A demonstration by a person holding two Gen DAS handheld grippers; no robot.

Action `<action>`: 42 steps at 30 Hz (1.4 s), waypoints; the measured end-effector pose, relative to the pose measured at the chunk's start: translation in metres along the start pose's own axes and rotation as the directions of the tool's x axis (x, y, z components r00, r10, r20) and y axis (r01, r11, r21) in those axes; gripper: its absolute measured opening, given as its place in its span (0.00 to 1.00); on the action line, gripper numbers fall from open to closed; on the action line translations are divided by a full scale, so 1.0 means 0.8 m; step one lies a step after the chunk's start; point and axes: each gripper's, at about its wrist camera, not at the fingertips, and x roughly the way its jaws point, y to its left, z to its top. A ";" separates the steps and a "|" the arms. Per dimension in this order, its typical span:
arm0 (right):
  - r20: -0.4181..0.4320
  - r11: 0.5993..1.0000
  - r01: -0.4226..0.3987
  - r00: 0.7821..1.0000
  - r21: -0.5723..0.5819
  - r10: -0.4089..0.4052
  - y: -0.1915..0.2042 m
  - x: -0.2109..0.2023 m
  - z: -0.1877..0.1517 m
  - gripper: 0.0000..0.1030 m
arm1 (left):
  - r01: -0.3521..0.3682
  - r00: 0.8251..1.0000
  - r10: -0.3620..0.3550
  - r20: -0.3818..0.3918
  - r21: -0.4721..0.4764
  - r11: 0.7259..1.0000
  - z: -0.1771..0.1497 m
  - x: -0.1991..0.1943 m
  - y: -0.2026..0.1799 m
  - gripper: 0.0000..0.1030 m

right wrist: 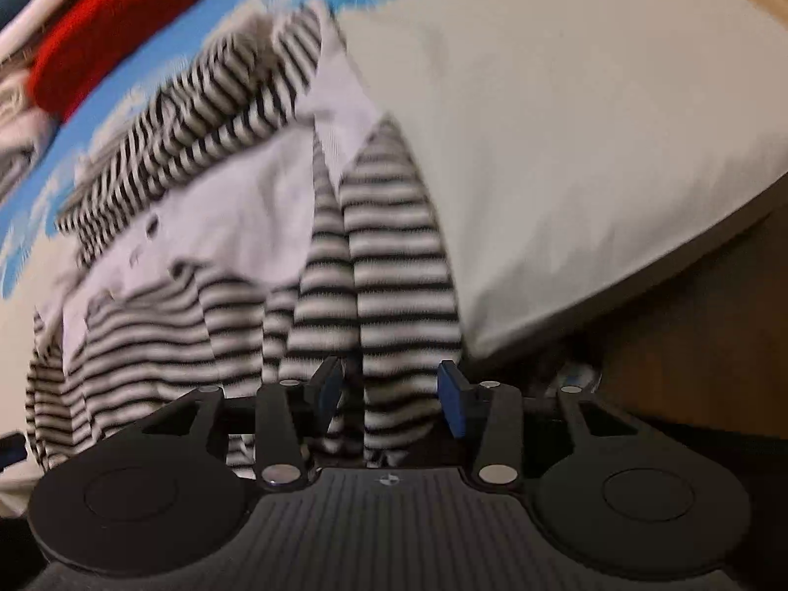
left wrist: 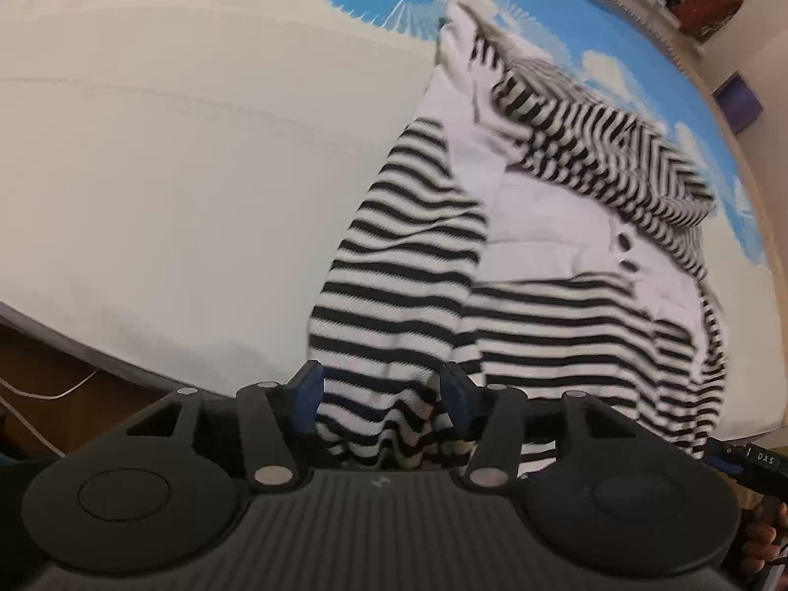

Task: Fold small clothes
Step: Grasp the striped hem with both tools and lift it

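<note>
Where the cream bedsheet with blue fan-shaped prints (left wrist: 172, 172) fills most of both views, its far side is cut off by the frame and its near edge drops to a dark wooden floor (right wrist: 689, 344). To the left of the clothing in the left wrist view lies a broad bare stretch of sheet. The black-and-white striped small garment with a white panel and dark buttons (left wrist: 517, 256) lies spread near that near edge, its far sleeve bunched and blurred, its hem hanging over the edge toward the cameras. A red knitted bundle (right wrist: 113, 24) sits beyond it, partly cropped, with other blurred items I cannot identify.

The left gripper (left wrist: 381, 401) has its blue pads apart, striped hem fabric lying between them without being pinched. The right gripper (right wrist: 391, 396) is likewise spread, a fold of hem between its pads; whether one pad brushes the cloth is hard to tell through the blur. A hand's fingers (left wrist: 763, 541) show at the lower right corner of the left view, mostly cut off.
</note>
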 end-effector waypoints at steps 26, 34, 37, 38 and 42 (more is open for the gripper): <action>0.148 0.994 -0.107 0.983 -0.017 0.108 0.005 -0.048 0.003 0.01 | 0.055 0.997 -0.060 0.048 0.102 0.993 -0.008 -0.009 -0.025 0.03; 0.391 0.967 -0.250 0.896 0.050 0.211 -0.026 -0.111 0.020 0.00 | 0.150 0.975 -0.159 0.154 0.067 0.986 -0.008 -0.054 -0.018 0.02; 0.431 0.964 -0.266 0.873 0.026 0.229 -0.025 -0.135 0.025 0.00 | 0.186 0.961 -0.197 0.193 0.073 0.980 -0.008 -0.081 -0.023 0.02; 0.445 0.960 -0.278 0.862 0.018 0.242 -0.025 -0.144 0.026 0.00 | 0.191 0.957 -0.204 0.206 0.082 0.978 -0.008 -0.092 -0.023 0.02; 0.494 0.948 -0.318 0.820 -0.025 0.288 -0.032 -0.191 0.021 0.00 | 0.221 0.935 -0.245 0.256 0.119 0.968 -0.006 -0.137 -0.024 0.02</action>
